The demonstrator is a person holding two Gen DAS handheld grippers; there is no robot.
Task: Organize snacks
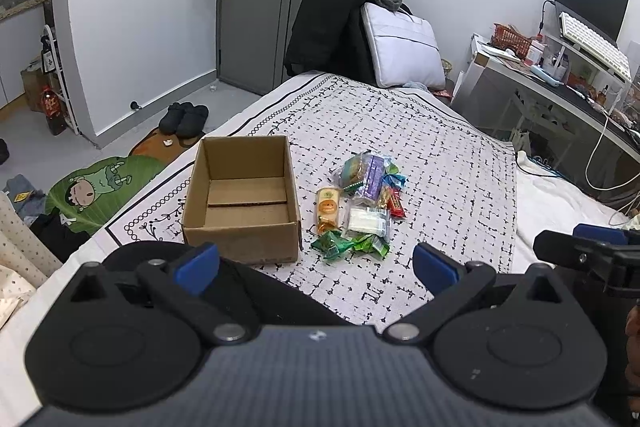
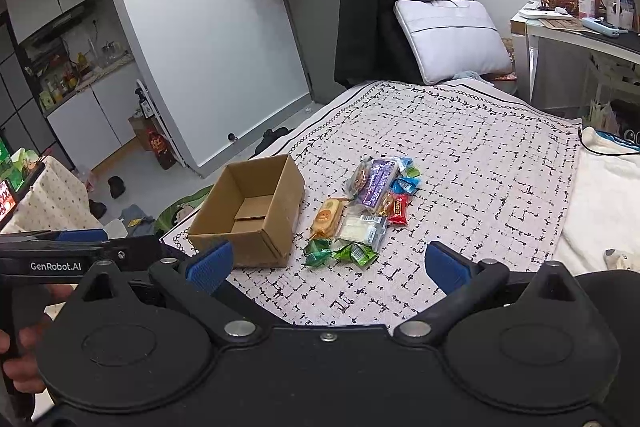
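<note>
We look along two hand-held grippers toward a bed covered by a white blanket (image 1: 420,155) printed with short black dashes. The left gripper (image 1: 316,269) hangs above the near edge of the bed with its blue-padded fingers (image 1: 198,267) spread wide and nothing between them. The right gripper (image 2: 328,269) hovers just beside it, also spread wide and empty. From the right wrist view we see the left gripper's black body at the left edge, with a person's hand (image 2: 20,359) wrapped around its handle.

On the blanket sits an open cardboard box (image 1: 244,195), upright, with only its folded bottom flaps showing inside. Just to the right of the box lies a loose pile of snacks (image 1: 360,203), close to it; we cannot tell whether any wrapper touches the cardboard. We can pick out green wrapped sweets (image 1: 352,247) nearest us, an orange packet (image 1: 328,207) nearest the box, a white packet (image 1: 368,221), a purple packet (image 1: 374,175), a red bar (image 1: 396,205) and small blue sweets (image 2: 404,183) at the far side.

Behind the bed stand a chair draped with a dark coat (image 1: 328,23), a pale padded bag (image 1: 404,45), and a cluttered desk (image 1: 560,83) at the right.
</note>
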